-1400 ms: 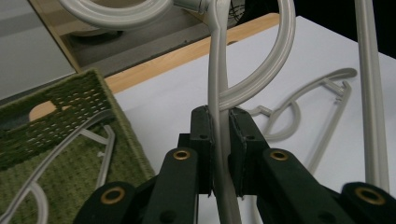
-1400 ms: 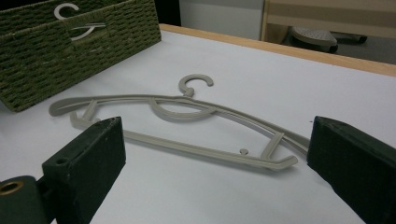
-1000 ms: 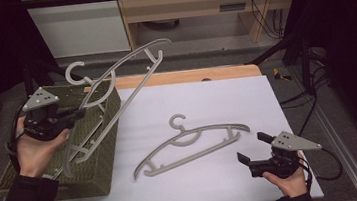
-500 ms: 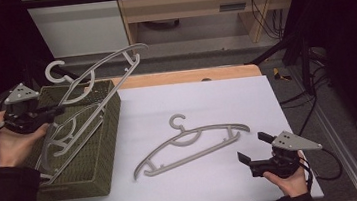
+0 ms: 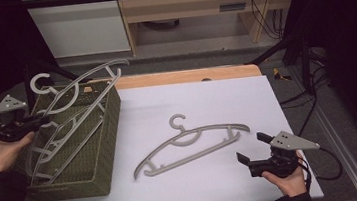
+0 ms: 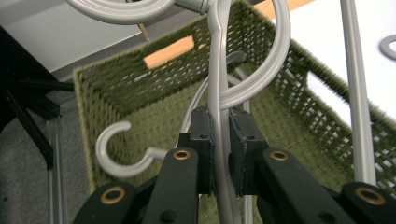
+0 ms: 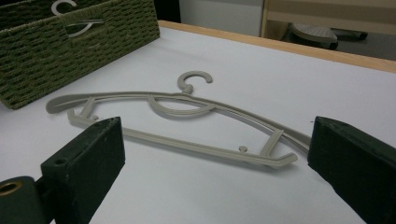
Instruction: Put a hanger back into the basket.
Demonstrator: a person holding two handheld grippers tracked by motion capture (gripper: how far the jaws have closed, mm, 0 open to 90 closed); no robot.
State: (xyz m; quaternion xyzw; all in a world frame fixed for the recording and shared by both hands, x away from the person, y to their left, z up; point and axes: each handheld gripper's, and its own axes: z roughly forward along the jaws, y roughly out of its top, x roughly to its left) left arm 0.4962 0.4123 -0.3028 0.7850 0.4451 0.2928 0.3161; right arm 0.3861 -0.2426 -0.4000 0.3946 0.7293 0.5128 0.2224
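My left gripper (image 5: pixel 43 120) is shut on a grey plastic hanger (image 5: pixel 84 80) and holds it tilted over the green woven basket (image 5: pixel 97 139) at the table's left. The left gripper view has both pads clamped on the hanger's thin bar (image 6: pixel 219 116), and a second hanger's hook (image 6: pixel 116 154) lies inside the basket (image 6: pixel 140 79). Another grey hanger (image 5: pixel 186 142) lies flat mid-table. My right gripper (image 5: pixel 251 146) rests open just right of it, near the front edge. Through the open jaws, the right gripper view shows this hanger (image 7: pixel 177 105) lying a little ahead, untouched.
The white tabletop (image 5: pixel 206 97) has a wooden strip (image 5: pixel 184 76) along its far edge. Behind the table stand a wooden bench and a white cabinet. A dark stand leg (image 5: pixel 281 44) and cables sit off the right side.
My left gripper has carried the hanger to the left and lower, so it now hangs over the basket. The right gripper and the table hanger have stayed put.
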